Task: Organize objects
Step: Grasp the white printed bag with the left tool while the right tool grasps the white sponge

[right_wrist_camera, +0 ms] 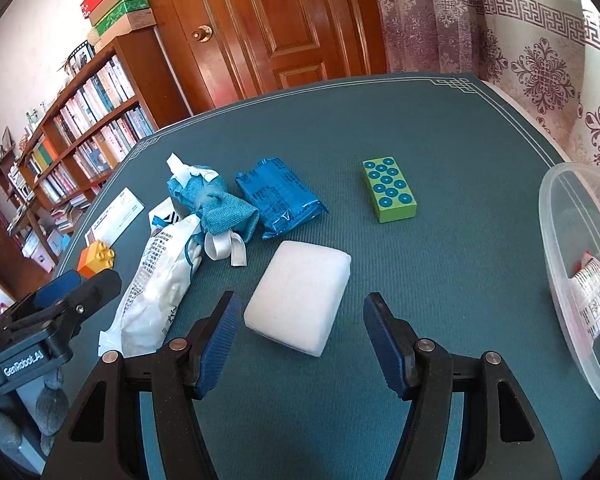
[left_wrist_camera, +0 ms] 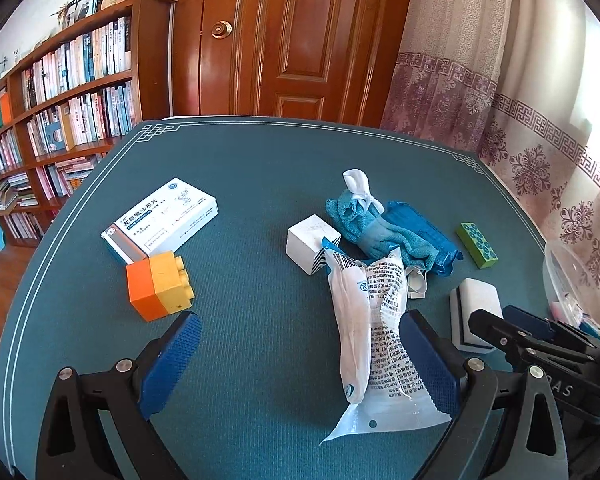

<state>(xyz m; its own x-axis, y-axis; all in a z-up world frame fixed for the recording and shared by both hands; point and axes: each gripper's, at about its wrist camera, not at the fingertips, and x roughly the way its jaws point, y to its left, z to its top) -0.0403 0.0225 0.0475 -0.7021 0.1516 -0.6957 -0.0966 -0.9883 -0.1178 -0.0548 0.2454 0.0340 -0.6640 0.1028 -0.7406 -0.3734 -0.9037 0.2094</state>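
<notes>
Both grippers gape empty: right gripper at lower centre is lining up on the white sponge, which next needs closing on, left gripper idle

A home study: bookshelf, wooden door, patterned curtain.

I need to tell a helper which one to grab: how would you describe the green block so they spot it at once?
Start at the clear plastic bin on the right of the teal table mat. Left of it, alone on bare mat, lies the green block. It is the only green piece, its top covered in blue circles.
</notes>
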